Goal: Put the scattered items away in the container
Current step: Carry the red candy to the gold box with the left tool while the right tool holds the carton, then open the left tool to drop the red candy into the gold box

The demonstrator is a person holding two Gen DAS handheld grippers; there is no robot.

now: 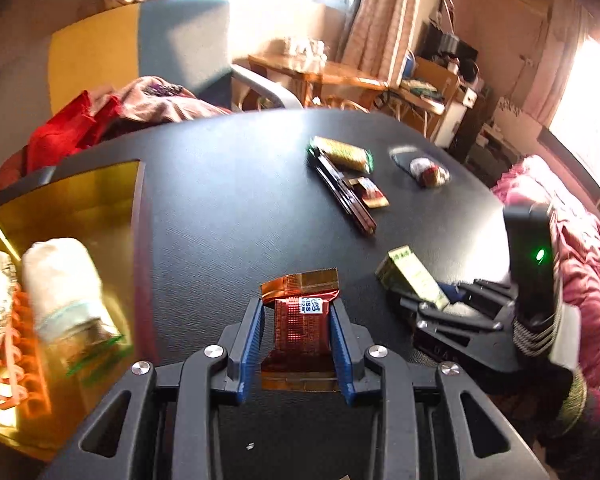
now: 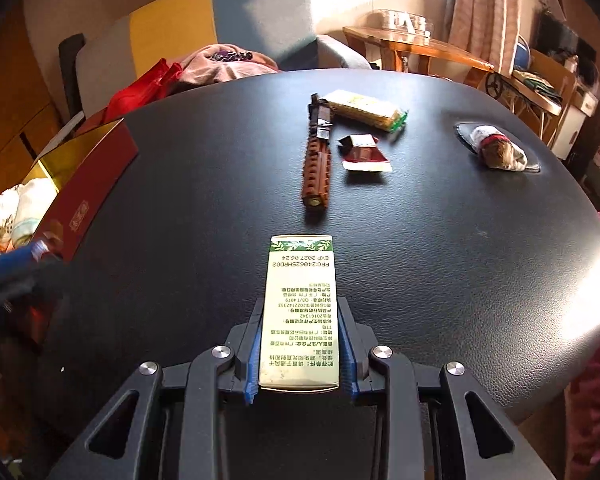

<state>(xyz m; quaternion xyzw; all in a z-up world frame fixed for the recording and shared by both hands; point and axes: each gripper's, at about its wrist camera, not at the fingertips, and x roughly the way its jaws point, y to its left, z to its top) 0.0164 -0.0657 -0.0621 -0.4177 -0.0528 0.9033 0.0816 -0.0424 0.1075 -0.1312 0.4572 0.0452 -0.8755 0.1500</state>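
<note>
Black round table (image 2: 420,240) in a sunlit room. Left gripper (image 1: 296,316) clamped on red snack packet (image 1: 300,320), right gripper (image 2: 300,332) clamped on green-white box (image 2: 300,304), both bound for the gold-lined container (image 1: 100,192) at left; four items waiting far side.

tongs (image 1: 297,320): black frame | blue ribbed pads (image 1: 251,336) | silver screws (image 1: 214,351)

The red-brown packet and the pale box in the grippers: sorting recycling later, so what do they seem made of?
Red-brown packet: likely foil-plastic film; glossy, with crimped ends. Pale box: probably coated card; flat printed faces, sharp folded edges.
</note>
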